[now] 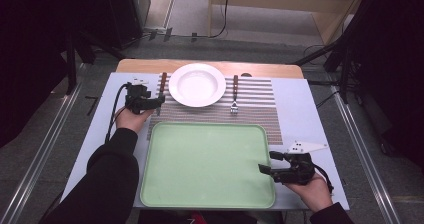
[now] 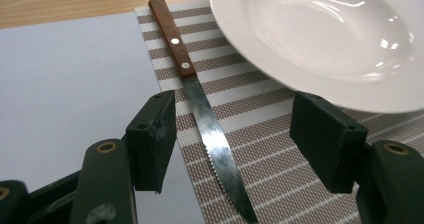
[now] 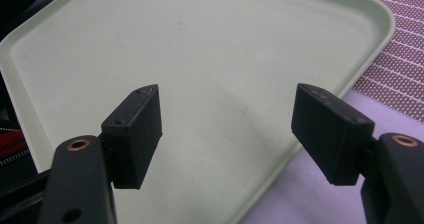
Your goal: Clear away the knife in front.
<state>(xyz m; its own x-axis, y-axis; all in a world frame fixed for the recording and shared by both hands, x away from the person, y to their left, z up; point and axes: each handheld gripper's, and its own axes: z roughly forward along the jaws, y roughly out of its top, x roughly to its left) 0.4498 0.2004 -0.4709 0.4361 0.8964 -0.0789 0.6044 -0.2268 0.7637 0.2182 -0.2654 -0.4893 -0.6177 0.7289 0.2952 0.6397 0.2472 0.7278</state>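
Green plastic tray [image 1: 207, 164] lay bare; beyond it wooden-handled knife [image 2: 210, 129], white plate [image 1: 197, 84], fork [image 1: 234, 94] untouched. Left gripper [image 2: 232, 134], right gripper [image 3: 227, 134] jaws released, empty.

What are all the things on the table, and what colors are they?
plate: one, white, empty, on the striped mat at the far middle
knife: one, brown wooden handle and silver blade, on the mat just left of the plate
fork: one, brown handle, silver prongs, on the mat right of the plate
placemat: one, brown and white stripes, under the plate, knife and fork
tray: one, pale green, empty, nearest the person
table: one, light grey cover over a wooden top
left gripper: black, jaws open, either side of the knife blade
right gripper: black, jaws open, over the tray's right edge
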